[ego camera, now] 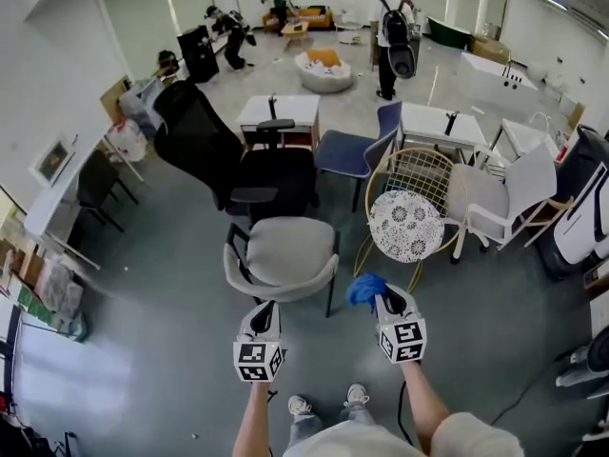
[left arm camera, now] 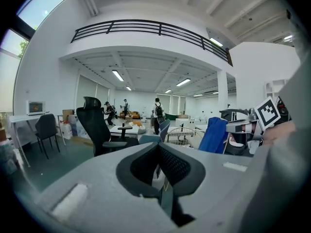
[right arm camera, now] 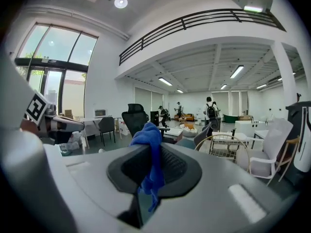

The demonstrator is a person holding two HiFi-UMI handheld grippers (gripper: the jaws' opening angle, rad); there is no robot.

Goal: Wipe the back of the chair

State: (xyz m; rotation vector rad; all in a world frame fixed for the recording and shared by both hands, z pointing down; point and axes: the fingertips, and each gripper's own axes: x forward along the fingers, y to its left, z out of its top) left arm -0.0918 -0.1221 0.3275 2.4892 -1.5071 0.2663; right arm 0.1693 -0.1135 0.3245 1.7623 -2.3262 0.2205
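The grey floor of a large open room carries a loose group of chairs and white tabletops.

- Black office chair: tall back, stands left of centre, behind the grey chair.
- White chair: stands at the right.
- Blue chair: stands behind the centre, beside a tabletop.
- Round wire chair: stands right of centre and carries a patterned round cushion.
- Grey chair: stands directly in front of the operator, seat facing away. Its curved back is the part nearest the grippers.
- A person with a backpack stands at the far end of the room; others are further back.

Left gripper: held low in front of the operator, just short of the grey chair's back and in line with its middle. In the left gripper view the jaws stand together with nothing between them.

Right gripper: held at about the same level, well apart from the left gripper and just beyond the right end of the grey chair's back. Its jaws are clamped on a blue cloth.

Blue cloth: bunched above the jaw tips, with a tail hanging down between the jaws in the right gripper view. In the head view it sits near the right end of the chair back; no contact with the chair can be seen.
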